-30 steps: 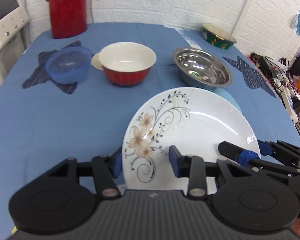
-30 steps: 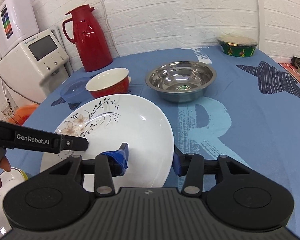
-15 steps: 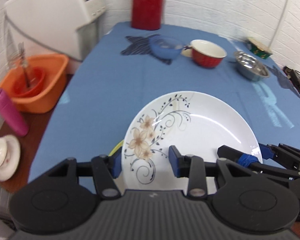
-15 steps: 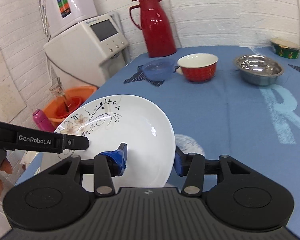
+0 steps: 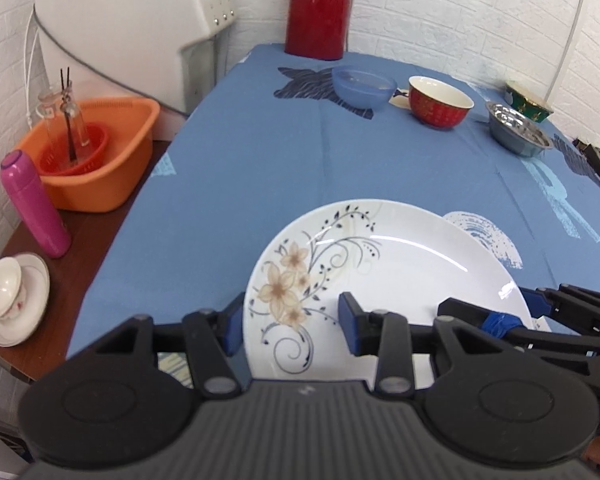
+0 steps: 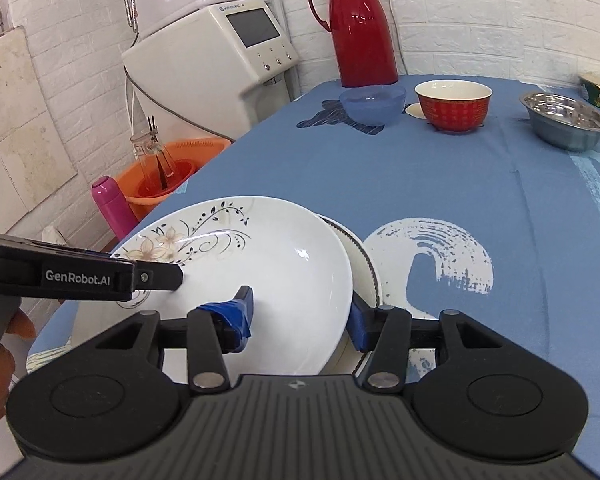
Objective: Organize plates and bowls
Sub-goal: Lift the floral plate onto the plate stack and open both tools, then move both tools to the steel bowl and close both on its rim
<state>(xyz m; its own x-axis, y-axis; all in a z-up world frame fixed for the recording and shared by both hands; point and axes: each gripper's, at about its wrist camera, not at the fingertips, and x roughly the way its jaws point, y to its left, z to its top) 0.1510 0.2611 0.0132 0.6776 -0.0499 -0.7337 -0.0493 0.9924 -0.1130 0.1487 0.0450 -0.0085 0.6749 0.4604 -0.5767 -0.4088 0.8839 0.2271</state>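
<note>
Home dining corner: white brick wall (image 6: 480,12), red thermos (image 6: 358,24), water dispenser (image 6: 220,52), blue-clothed surface (image 6: 440,184).

Both wrist views close over plate (image 5: 384,276)

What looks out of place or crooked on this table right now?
The floral plate is tilted, with both the left gripper and the right gripper straddling its rim, above a second plate near the table edge. The blue bowl, red bowl and steel bowl stand upright and apart. Nothing looks spilled or broken.
</note>
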